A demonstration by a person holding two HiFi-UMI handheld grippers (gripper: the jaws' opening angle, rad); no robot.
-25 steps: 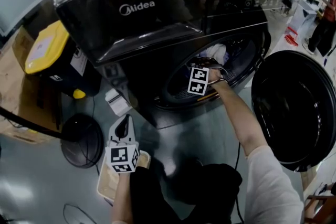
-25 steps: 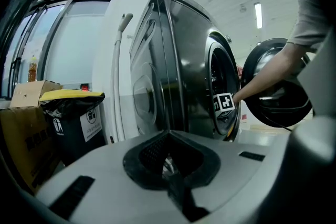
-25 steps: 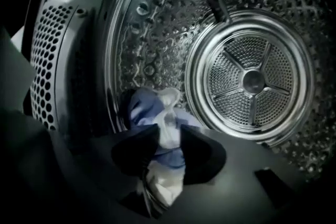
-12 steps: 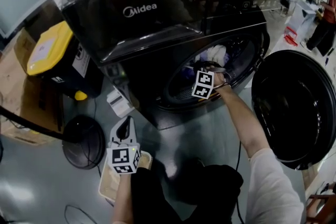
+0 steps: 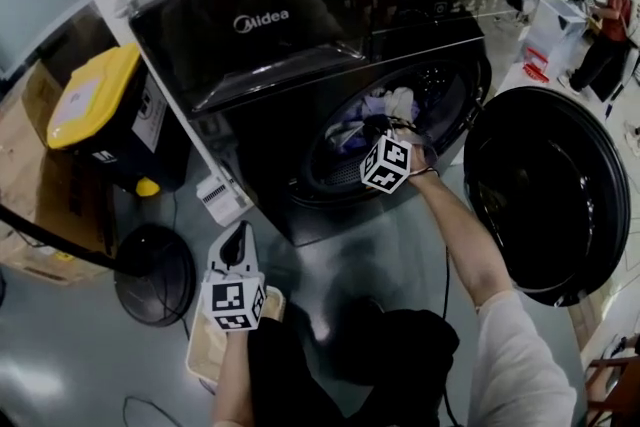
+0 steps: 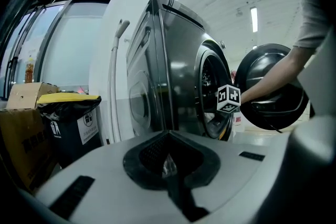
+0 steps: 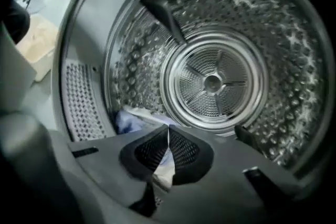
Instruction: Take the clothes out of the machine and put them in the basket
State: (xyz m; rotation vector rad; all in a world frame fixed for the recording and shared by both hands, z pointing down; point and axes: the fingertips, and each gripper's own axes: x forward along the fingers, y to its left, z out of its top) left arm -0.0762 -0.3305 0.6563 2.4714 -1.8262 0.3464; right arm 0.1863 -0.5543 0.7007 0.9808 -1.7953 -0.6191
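The dark front-loading machine (image 5: 300, 45) stands on a grey floor (image 5: 60, 355). Its round door (image 5: 545, 195) is swung fully open, to the right in the head view. The perforated steel drum (image 7: 212, 81) is bare over most of its wall and back.

A dark bin (image 5: 100, 115) with a yellow lid stands to the left of the machine. A pale basket (image 5: 203, 350) sits on the floor in front of the machine, partly covered by the person's left arm; its contents cannot be made out.

The left hand-held gripper (image 5: 237, 250) is held just above the basket, pointing towards the machine. Its jaws are closed together with nothing between them.

The right hand-held gripper (image 5: 397, 130) is at the mouth of the drum. Its jaws are clamped narrow on a pale garment (image 7: 164, 170), whose fabric shows between the pads.

The clothes (image 5: 385, 107), white and pale blue, lie bunched at the lower front of the drum, at that gripper's tips.
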